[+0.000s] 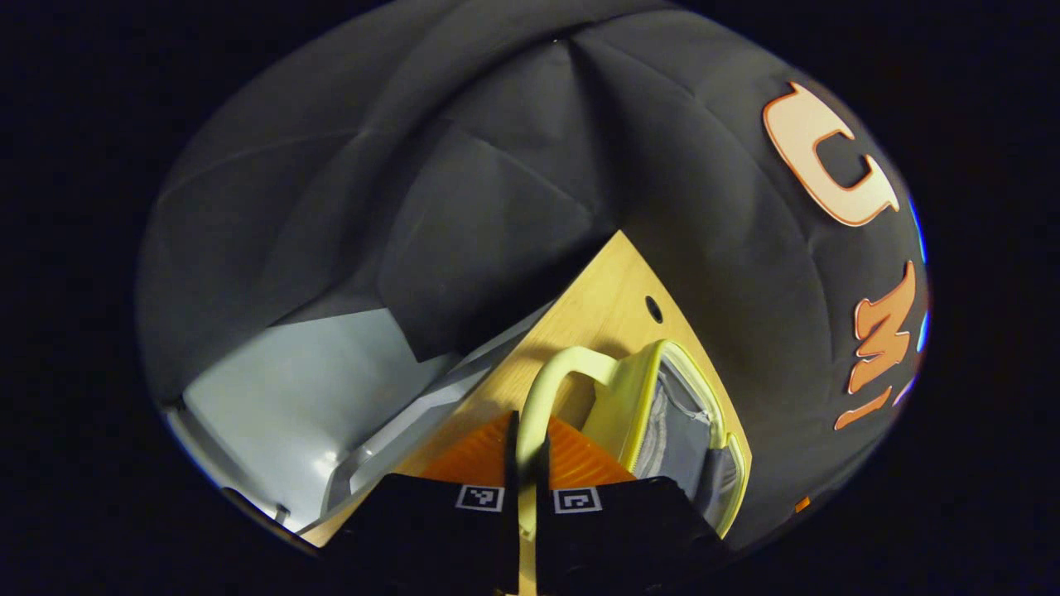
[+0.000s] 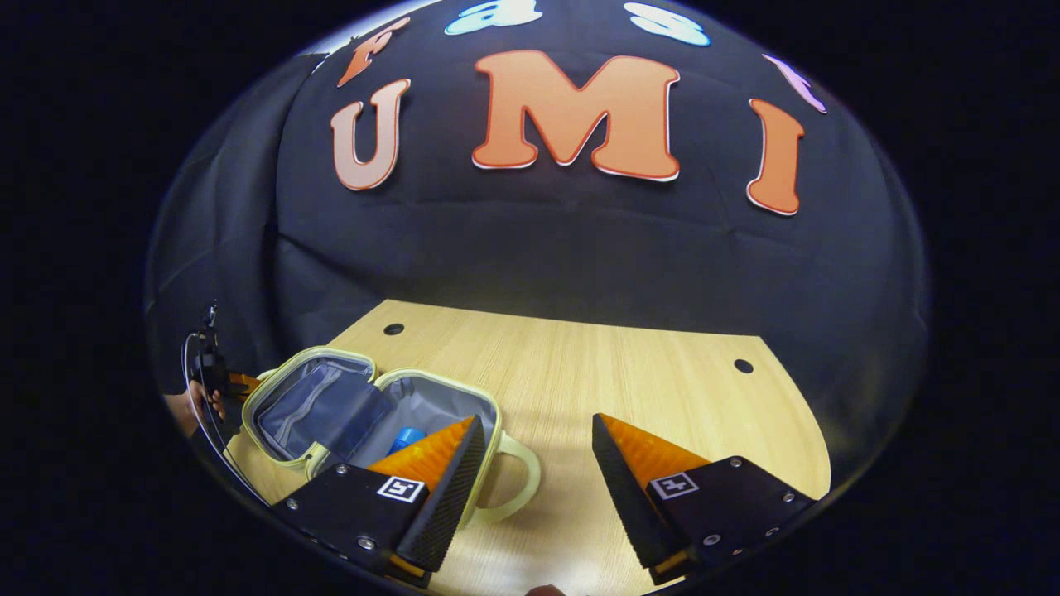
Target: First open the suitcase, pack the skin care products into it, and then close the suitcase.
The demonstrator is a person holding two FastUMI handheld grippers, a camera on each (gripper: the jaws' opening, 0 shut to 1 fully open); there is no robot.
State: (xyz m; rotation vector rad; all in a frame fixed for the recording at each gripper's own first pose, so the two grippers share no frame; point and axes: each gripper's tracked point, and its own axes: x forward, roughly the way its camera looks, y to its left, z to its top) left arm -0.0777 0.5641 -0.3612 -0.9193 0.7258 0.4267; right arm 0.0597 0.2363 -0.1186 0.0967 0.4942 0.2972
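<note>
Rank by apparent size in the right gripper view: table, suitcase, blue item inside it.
1. Table, largest.
2. Suitcase, lying open, partly hidden behind the right claw, which is open.
3. Blue item, smallest, mostly hidden by a claw finger, so its full size is unclear.

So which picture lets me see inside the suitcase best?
The right gripper view. There the suitcase lies open flat on the table, both grey-lined halves visible, with a blue item inside. The left gripper view sees it edge-on: mostly the lid's rim and the handle, clamped by the left gripper.
</note>
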